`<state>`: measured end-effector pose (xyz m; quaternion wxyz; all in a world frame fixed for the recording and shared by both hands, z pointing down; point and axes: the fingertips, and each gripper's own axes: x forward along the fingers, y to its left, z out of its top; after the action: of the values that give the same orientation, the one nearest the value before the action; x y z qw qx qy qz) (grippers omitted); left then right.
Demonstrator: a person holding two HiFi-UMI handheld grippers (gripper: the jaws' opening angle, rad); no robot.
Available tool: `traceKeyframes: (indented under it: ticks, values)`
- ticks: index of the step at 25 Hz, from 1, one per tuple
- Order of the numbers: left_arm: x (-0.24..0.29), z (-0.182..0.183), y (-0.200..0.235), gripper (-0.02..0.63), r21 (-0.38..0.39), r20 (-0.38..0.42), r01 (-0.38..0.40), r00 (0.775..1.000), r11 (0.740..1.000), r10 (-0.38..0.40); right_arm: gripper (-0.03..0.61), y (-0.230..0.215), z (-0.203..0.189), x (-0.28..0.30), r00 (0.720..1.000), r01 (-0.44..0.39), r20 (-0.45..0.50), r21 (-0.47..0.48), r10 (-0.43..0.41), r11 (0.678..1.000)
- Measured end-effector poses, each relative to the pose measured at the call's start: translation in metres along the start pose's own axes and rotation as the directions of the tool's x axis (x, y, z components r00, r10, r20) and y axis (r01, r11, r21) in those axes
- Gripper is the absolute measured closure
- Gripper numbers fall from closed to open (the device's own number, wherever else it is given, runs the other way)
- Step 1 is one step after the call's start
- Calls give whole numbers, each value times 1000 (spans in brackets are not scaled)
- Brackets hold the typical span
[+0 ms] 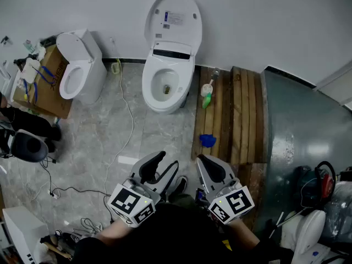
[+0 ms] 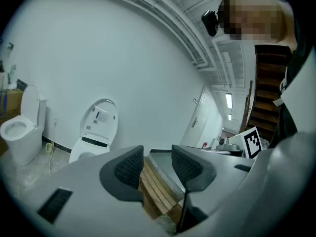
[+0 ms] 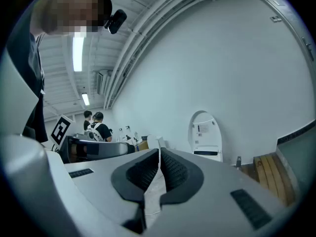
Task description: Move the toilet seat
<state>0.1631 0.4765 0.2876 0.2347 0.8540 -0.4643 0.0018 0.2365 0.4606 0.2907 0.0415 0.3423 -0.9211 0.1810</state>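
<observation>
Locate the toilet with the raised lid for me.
In the head view, the toilet stands at top centre against the white wall, with the smaller toilet to its left and the wooden pallet to its right.

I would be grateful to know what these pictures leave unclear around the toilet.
Head view: print on the toilet lid, too small to read.
Left gripper view: toilet bowl mostly hidden behind the left hand-held gripper.
Head view: blue object on the wooden pallet, too small to identify.
</observation>
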Motion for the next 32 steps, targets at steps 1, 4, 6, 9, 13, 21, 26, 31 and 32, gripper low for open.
traceKeyframes:
  ticks: [1, 4, 6, 9, 13, 21, 26, 31, 32]
  values:
    - [-3, 2, 0, 426, -3, 1, 2, 1000, 1000, -2, 540, 3, 1, 0, 1000, 1, 1, 2, -1, 1000]
    - [-9, 10, 1, 426, -10, 11, 12, 1000, 1000, -12, 540, 13, 5, -1, 1000, 5, 4, 1, -5, 1000]
    - [-11, 15, 1, 426, -5, 15, 22, 1000, 1000, -22, 540, 16, 6, 1, 1000, 10, 4, -3, -10, 1000]
    - [-12, 20, 5, 426, 5, 11, 35, 999, 999, -35, 540, 17, 8, 7, 1000, 23, 1, -10, -23, 1000]
    - [-13, 25, 14, 426, 0, 10, 44, 999, 999, -44, 539, 21, 12, 15, 1000, 28, 12, 1, -28, 1000]
    - [-24, 39, 26, 426, 11, 37, 69, 997, 998, -70, 538, 33, 21, 29, 998, 41, 41, -9, -41, 999]
    - [-43, 45, 45, 426, 2, 49, 88, 995, 996, -88, 538, 50, 20, 45, 997, 71, 32, -9, -70, 997]
    - [-64, 46, 70, 426, -17, 55, 98, 994, 995, -97, 538, 68, 9, 62, 994, 102, 26, 6, -102, 995]
    - [-67, 45, 75, 426, -21, 52, 97, 994, 995, -96, 538, 70, 7, 65, 994, 108, 25, 13, -109, 994]
